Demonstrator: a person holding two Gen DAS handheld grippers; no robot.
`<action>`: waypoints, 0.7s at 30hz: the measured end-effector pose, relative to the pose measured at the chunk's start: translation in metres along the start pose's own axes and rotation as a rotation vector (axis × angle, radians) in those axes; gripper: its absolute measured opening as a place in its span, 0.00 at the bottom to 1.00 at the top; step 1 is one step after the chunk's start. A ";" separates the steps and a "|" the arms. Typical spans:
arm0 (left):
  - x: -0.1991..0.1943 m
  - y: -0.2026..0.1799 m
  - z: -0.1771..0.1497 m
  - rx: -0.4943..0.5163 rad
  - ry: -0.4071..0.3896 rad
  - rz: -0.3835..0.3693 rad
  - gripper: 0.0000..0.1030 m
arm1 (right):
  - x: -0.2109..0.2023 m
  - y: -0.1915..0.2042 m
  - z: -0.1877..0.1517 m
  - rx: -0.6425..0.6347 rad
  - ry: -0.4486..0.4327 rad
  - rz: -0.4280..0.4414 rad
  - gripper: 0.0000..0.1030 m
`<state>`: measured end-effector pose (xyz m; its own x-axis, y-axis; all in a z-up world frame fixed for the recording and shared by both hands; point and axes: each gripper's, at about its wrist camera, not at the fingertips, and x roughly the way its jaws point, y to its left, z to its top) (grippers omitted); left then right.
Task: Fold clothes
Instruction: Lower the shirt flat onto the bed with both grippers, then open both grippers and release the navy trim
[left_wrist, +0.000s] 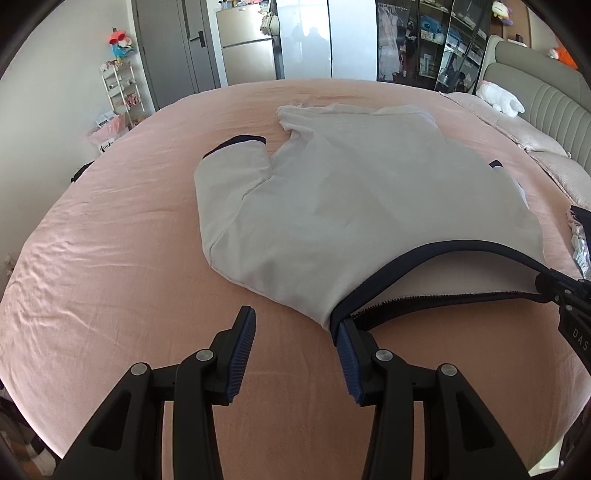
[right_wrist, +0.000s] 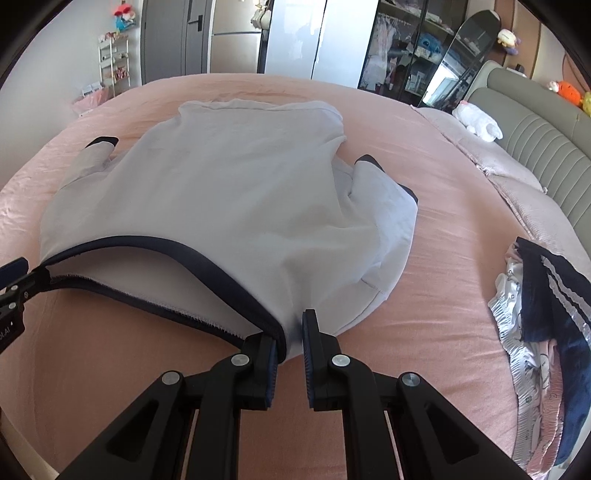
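A white top (left_wrist: 332, 192) with navy trim lies spread on the pink bed sheet (left_wrist: 110, 240), its hem towards me. My left gripper (left_wrist: 295, 317) stands open over bare sheet. The hem's left corner (left_wrist: 334, 317) rests against its right finger (left_wrist: 347, 343), not between the pads. My right gripper (right_wrist: 291, 328) is shut on the hem's right corner (right_wrist: 291, 332); it also shows at the right edge of the left wrist view (left_wrist: 554, 288). The navy hem edge (right_wrist: 166, 247) is lifted and stretched between both grippers. One cuffed sleeve (right_wrist: 101, 142) points left, the other (right_wrist: 369, 166) is folded at the right.
A heap of other clothes (right_wrist: 535, 332) lies at the bed's right side. Pillows and a white plush toy (right_wrist: 476, 122) sit by the grey headboard (right_wrist: 546, 140). A white shelf rack (left_wrist: 123, 88) and wardrobes stand beyond the bed.
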<state>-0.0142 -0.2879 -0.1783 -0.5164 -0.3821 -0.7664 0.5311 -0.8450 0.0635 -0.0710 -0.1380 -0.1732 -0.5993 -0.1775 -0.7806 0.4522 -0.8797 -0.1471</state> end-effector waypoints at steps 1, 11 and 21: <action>-0.001 0.000 -0.002 -0.007 -0.005 -0.002 0.40 | -0.001 0.000 -0.003 -0.003 -0.009 0.007 0.08; -0.013 -0.002 -0.017 -0.013 -0.032 -0.021 0.40 | -0.007 -0.013 -0.020 -0.001 -0.034 0.035 0.08; -0.006 0.045 -0.029 -0.200 -0.007 -0.050 0.39 | -0.002 -0.037 -0.037 0.081 -0.036 0.027 0.13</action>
<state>0.0320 -0.3127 -0.1896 -0.5498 -0.3453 -0.7606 0.6276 -0.7717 -0.1033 -0.0619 -0.0890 -0.1887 -0.6117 -0.2159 -0.7611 0.4146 -0.9068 -0.0760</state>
